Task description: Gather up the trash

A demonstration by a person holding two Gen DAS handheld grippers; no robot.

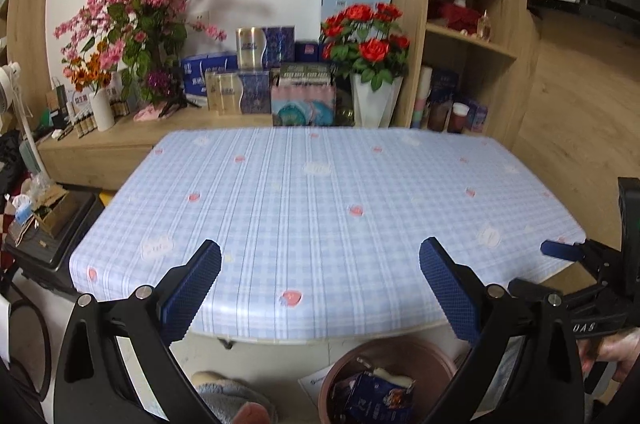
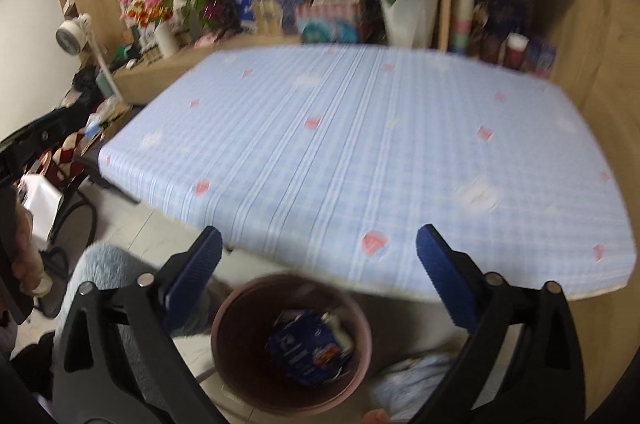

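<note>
Bottom centre, bin (image 2: pixel 291 344): a blue packet (image 2: pixel 308 348) is seen inside, blurred.
Left gripper (image 1: pixel 320 284): spread, nothing held.
Right gripper (image 2: pixel 319 272): spread, nothing held.
Table (image 1: pixel 320 191): near edge partly hidden.

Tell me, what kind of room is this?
Probably a living or dining room at home: a table with a checked cloth, wooden shelves of knick-knacks, vases of artificial flowers, and a bin on the floor.

your left gripper (image 1: pixel 320 288) and right gripper (image 2: pixel 319 278) had black frames, silver screw heads and textured blue pads (image 1: pixel 192 292); white "oas" lettering marked one frame.
</note>
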